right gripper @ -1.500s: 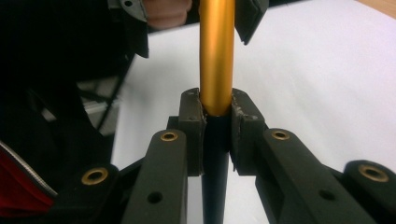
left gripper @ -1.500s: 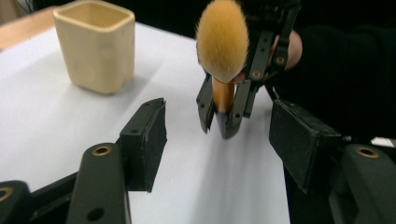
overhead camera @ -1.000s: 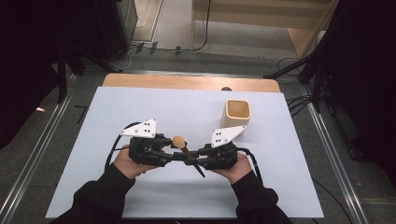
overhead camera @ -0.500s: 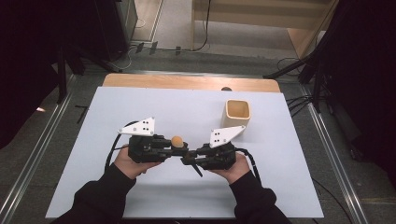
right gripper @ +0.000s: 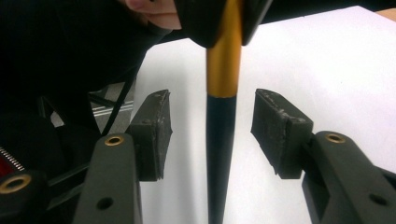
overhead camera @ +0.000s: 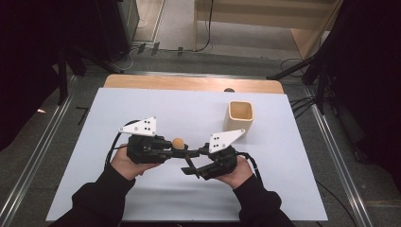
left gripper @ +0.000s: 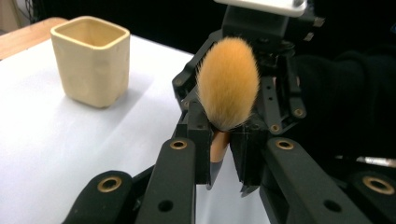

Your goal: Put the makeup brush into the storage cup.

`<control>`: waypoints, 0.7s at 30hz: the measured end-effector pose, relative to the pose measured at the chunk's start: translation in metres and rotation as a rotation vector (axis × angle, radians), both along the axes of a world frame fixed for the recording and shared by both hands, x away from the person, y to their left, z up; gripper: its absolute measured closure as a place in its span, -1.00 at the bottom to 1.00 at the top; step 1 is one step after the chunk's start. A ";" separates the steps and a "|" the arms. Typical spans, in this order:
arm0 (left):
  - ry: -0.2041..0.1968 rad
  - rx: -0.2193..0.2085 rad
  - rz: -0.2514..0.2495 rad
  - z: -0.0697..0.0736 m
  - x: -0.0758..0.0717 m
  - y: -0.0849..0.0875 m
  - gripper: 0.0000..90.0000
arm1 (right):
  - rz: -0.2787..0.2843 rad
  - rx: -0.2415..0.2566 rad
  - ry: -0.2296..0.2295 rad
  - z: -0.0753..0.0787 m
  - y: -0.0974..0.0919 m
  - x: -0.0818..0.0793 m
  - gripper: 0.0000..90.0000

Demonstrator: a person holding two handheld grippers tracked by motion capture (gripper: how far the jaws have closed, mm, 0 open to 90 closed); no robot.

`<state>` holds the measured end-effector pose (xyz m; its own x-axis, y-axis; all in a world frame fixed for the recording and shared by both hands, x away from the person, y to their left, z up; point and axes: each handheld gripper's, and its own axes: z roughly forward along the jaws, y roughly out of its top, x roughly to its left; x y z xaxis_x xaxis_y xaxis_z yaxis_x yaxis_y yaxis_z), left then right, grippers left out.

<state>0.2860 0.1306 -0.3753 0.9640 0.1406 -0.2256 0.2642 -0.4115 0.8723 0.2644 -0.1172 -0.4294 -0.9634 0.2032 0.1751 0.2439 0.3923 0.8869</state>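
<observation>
White sheet over a wooden table, dark room all around, and both hands are working close together near the person's edge. Left gripper is clamped on a makeup brush, pads pinching the gold ferrule just under that fluffy orange head, which stands up beyond its jaw tips like a little flame. Over on the other side, the right gripper sits with its jaws spread, the brush's handle running straight down the gap between them, black taper below, shiny gold above, and neither pad touching it.

Looks like a handover in the making. To do it well, I'd say the right gripper wants to centre that slim handle between its pads and close squarely on the black section, well below the left's grip, before the left lets go. It's a smooth, round, tapered stick, so an off-centre squeeze could roll it or let it slide. The pads look rough and scuffed, which should help the bite.

Beyond the right gripper, well apart from both, waits a cream cup, squarish with rounded corners and a thick matte rim, open mouth up, and what lies at its bottom can't be seen. Soft bristles, hard lacquered handle, chunky cup: a likely home for the brush, handle down.
</observation>
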 end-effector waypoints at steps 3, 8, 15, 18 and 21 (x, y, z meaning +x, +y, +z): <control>-0.017 0.041 -0.019 0.003 0.001 -0.001 0.76 | -0.014 0.002 -0.009 -0.001 0.002 -0.001 0.09; -0.006 0.088 -0.055 0.005 0.006 -0.006 0.76 | -0.030 0.016 0.000 -0.004 0.002 0.001 0.22; -0.007 0.132 -0.072 0.003 0.008 -0.011 0.76 | -0.033 0.019 0.004 -0.007 0.003 0.003 0.34; -0.002 0.133 -0.073 0.003 0.008 -0.011 0.76 | -0.038 0.024 0.002 -0.008 0.004 0.002 0.40; -0.006 0.139 -0.072 0.004 0.009 -0.011 0.76 | -0.042 0.033 0.007 -0.009 0.003 0.004 0.47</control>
<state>0.2953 0.1194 -0.3713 0.9739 0.1005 -0.2034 0.2249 -0.5459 0.8071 0.2679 -0.1140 -0.4384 -0.9529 0.2370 0.1891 0.2657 0.3524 0.8973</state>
